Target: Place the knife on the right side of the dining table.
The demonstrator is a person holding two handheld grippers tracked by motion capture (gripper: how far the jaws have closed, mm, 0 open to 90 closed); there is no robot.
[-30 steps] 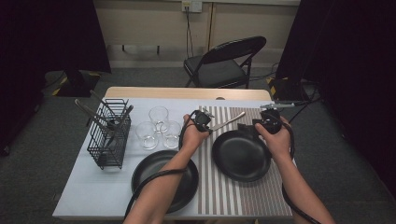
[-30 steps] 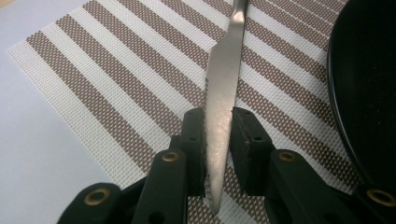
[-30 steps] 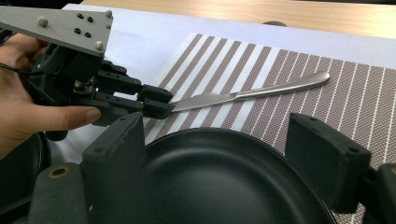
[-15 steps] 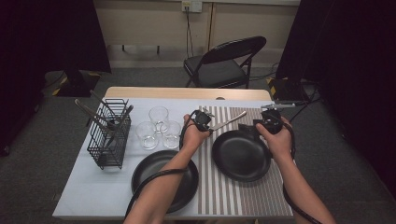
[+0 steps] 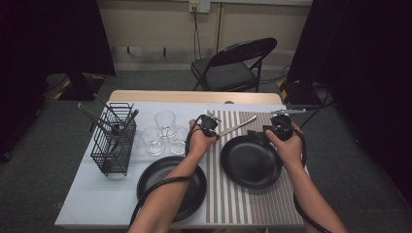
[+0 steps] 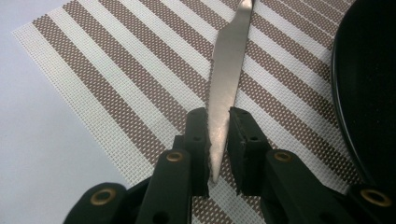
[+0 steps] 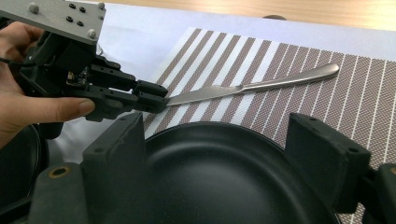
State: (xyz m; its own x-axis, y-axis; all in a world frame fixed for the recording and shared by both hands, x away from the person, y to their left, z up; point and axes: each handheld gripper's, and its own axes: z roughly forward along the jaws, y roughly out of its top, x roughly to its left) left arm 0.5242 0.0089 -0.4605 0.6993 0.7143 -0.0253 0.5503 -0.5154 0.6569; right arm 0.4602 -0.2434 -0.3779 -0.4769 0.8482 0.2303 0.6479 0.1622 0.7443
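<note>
Left gripper [image 6: 217, 140] jaws just closing, pinching table knife [image 6: 227, 79] by blade tip, above striped placemat [image 6: 116, 79], handle pointing away. Right gripper [image 7: 229, 154] jaws spread wide, straddling far rim of black plate [image 7: 224, 182], gripping nothing.

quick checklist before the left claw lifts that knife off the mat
1. Silver metal table knife between the left claw jaws, blade end in: ok.
2. Pads firmly clamped on the blade: cannot tell; jaws have just been closing.
3. Knife handle free on the brown-and-white striped placemat: ok.
4. Right claw open around the black round plate rim: ok.
5. Three clear glasses apart from the knife: ok.
</note>
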